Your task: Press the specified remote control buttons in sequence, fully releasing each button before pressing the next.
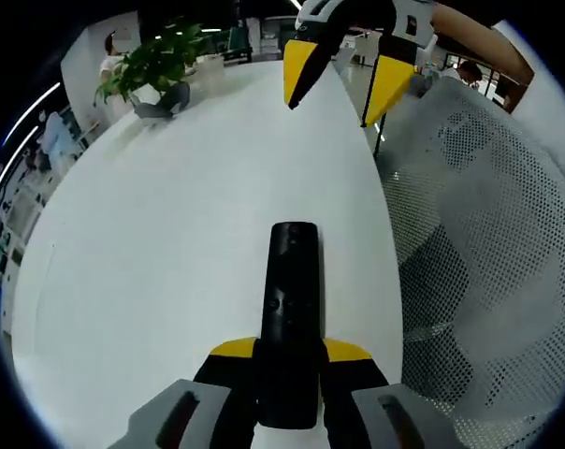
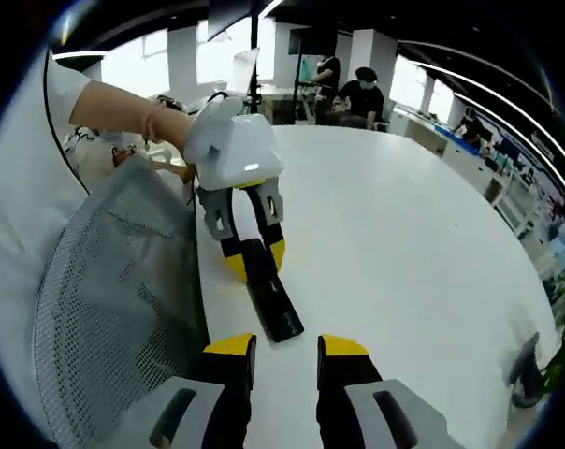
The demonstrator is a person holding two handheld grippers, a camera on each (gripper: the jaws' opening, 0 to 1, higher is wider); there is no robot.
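Nearest us in the left gripper view, the left gripper (image 1: 287, 360) has its yellow-tipped jaws closed on the near end of the black remote control (image 1: 290, 309), which points lengthwise away over the white counter (image 1: 170, 243). In the right gripper view we see the same grasp from the opposite side: the left gripper (image 2: 253, 254) angles down from a bare forearm (image 2: 114, 108) and holds the remote control (image 2: 271, 292) just above or on the counter (image 2: 404, 243); we cannot tell which.

The right gripper (image 2: 284, 354) hangs just short of the remote's free end, its jaws parted with nothing between them. In the left gripper view it comes in at the far top, tips (image 1: 343, 79) pointing down over the counter, well apart from the remote.

The counter's right edge runs close beside the remote, and a grey mesh chair back (image 1: 488, 243) stands against it. To the left and far side the counter lies broad and bare up to a potted plant (image 1: 152, 70) at the far left edge.
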